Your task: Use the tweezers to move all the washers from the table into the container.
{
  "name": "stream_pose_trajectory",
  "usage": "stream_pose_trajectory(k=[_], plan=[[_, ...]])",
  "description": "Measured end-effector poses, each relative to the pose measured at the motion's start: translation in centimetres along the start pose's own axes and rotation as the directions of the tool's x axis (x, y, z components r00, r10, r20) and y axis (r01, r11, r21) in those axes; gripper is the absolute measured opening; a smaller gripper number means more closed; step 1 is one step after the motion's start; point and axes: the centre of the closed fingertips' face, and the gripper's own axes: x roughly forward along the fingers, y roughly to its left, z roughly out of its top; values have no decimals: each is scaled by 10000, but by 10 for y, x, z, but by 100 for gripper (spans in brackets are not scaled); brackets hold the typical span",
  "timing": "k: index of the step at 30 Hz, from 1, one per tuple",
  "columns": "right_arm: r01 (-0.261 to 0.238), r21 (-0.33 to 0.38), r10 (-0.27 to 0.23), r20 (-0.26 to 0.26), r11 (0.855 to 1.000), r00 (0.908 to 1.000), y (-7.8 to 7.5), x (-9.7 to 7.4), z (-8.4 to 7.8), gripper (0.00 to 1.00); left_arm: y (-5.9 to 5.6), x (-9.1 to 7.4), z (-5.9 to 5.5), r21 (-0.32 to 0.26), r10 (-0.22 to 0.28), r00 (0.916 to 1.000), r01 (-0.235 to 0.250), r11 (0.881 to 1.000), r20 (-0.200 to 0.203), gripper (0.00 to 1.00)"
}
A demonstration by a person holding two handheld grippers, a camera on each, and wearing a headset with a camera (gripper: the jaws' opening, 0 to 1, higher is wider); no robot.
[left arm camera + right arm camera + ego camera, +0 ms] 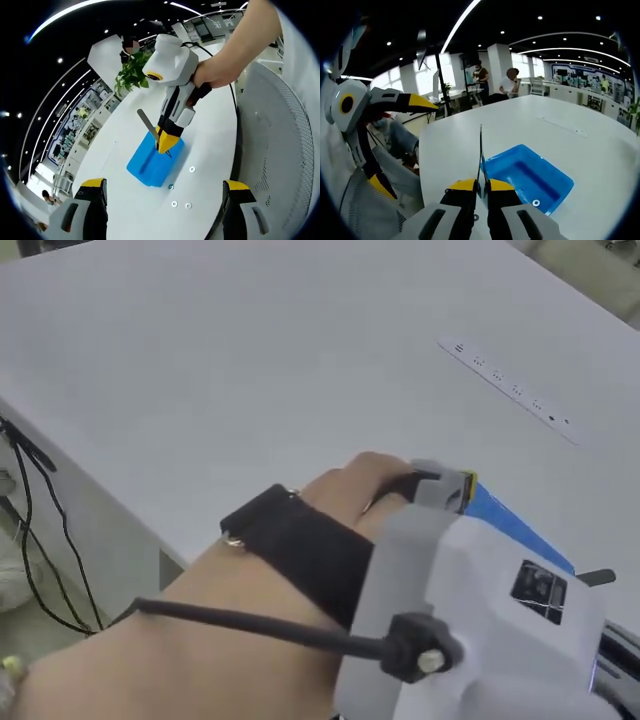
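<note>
My right gripper (481,187) is shut on thin metal tweezers (481,150), whose tips point past the near left edge of a blue container (530,177). One washer (536,203) lies in the container's near corner. In the left gripper view, the right gripper (165,142) hangs over the blue container (152,162) with the tweezers (147,124) slanting up to the left. Several washers (174,204) lie on the white table beside the container. My left gripper (165,210) is open and holds nothing. In the head view, a hand holds a gripper (455,490) next to the container (510,525).
A white power strip (510,390) is set into the table at the far right. The table's edge (90,480) runs along the left, with black cables (30,530) hanging below it. A mesh chair back (270,125) stands beside the table. People sit at distant desks (510,80).
</note>
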Motion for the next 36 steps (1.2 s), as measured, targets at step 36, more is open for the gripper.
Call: stream_pose_trajectory(k=[36], plan=[[464,410,-472,186,9981,9987,-6,0,-16,4,0,-25,-18,-5795,854,9485,1137,8070,3049,98]])
